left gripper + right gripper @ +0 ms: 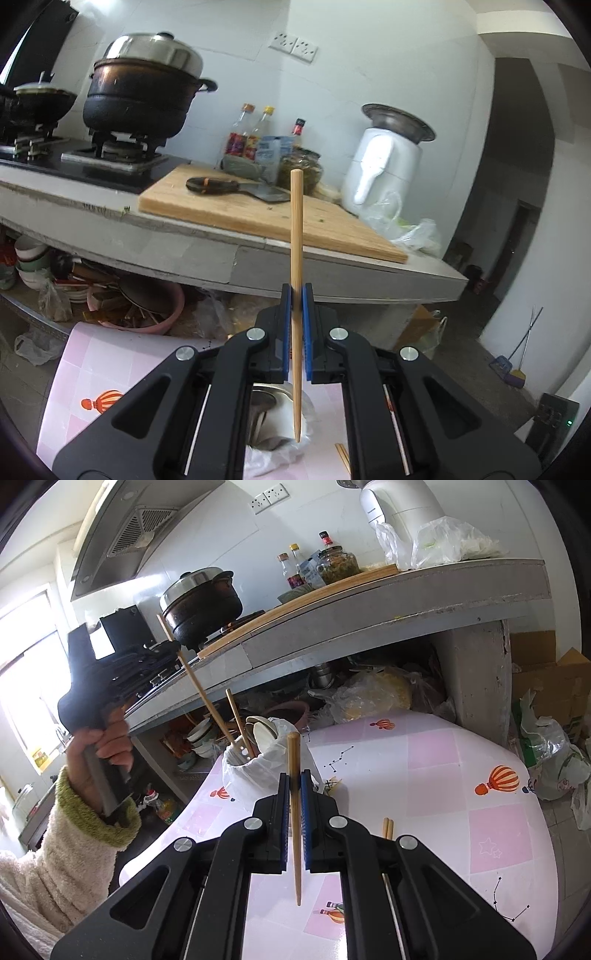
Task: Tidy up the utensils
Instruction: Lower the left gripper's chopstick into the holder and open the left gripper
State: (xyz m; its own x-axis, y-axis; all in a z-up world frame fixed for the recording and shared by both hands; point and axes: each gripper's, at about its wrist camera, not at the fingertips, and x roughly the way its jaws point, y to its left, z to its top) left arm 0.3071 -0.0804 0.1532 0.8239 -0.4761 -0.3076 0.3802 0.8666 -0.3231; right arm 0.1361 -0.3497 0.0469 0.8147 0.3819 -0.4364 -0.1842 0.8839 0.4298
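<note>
Both grippers are gripping one chopstick each. Left gripper point(296, 295) is clamping a chopstick point(296, 229) upright, its lower tip hanging over the holder point(275, 413) below. Right gripper point(295, 781) is pinching a second chopstick point(294, 760), with the holder point(255, 771) just ahead and left. Loose chopsticks point(387, 827) are lying on the surface point(461, 775) right of it. Step, as judged: dropping sticks in. Next calls for lowering the tip inside the rim before releasing.

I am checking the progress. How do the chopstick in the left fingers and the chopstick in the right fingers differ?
The left chopstick hangs with its tip over the utensil holder; the right chopstick is over the bare pink tablecloth, beside the holder. The left one is raised higher. Both are plain wood, clamped between closed fingers, thick end up.
</note>
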